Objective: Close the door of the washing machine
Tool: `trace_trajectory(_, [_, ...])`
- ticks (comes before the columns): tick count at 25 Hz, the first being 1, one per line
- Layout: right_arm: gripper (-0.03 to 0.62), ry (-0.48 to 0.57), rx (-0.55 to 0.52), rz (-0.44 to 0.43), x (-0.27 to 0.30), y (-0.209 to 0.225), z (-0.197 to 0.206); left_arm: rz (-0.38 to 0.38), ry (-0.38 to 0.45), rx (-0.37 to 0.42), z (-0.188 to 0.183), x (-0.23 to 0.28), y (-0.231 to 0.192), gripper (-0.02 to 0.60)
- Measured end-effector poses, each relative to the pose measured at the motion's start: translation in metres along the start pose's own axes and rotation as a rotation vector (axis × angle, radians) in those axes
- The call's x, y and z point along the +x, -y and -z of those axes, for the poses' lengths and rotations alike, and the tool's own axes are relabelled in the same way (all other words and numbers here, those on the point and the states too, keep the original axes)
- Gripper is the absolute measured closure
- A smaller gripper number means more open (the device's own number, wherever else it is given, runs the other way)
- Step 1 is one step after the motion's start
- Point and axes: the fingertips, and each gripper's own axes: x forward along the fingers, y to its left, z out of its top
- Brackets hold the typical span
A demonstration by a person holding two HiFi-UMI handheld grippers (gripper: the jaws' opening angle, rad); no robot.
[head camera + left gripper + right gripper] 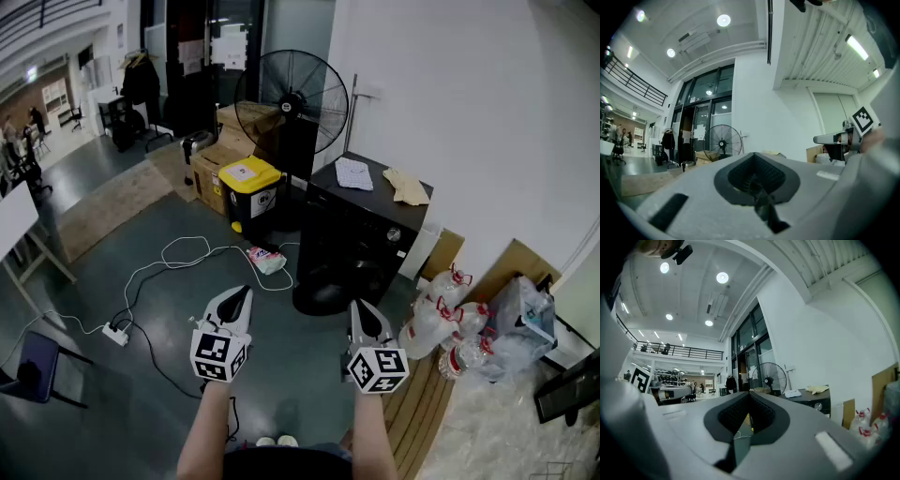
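Observation:
A black front-loading washing machine [370,220] stands against the white wall. Its round door [322,286] hangs open at the front, low toward the floor. Both grippers are held over the dark floor, short of the machine. My left gripper [241,294] is to the left of the door, shut and empty. My right gripper [360,310] is just below and right of the door, jaws together, holding nothing. In the right gripper view the machine [813,401] shows beyond the jaws at the right; it does not appear in the left gripper view.
A yellow-lidded bin [251,190], cardboard boxes [217,167] and a standing fan [292,98] are left of the machine. A white cable [178,253], a power strip [116,334] and a pink packet [266,260] lie on the floor. Water bottles [439,321] crowd the right.

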Motion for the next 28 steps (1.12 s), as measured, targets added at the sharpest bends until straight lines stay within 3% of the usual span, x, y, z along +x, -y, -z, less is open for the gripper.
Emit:
trace_trajectory(23, [0.58, -0.033, 0.016, -0.046, -0.007, -0.023, 0.023, -0.004, -0.024, -0.014, 0.015, -0.016, 0.0, 0.581])
trace_trajectory(28, [0.478, -0.02, 0.02, -0.096, -0.009, -0.029, 0.022, -0.009, -0.037, -0.018, 0.021, -0.02, 0.001, 0.581])
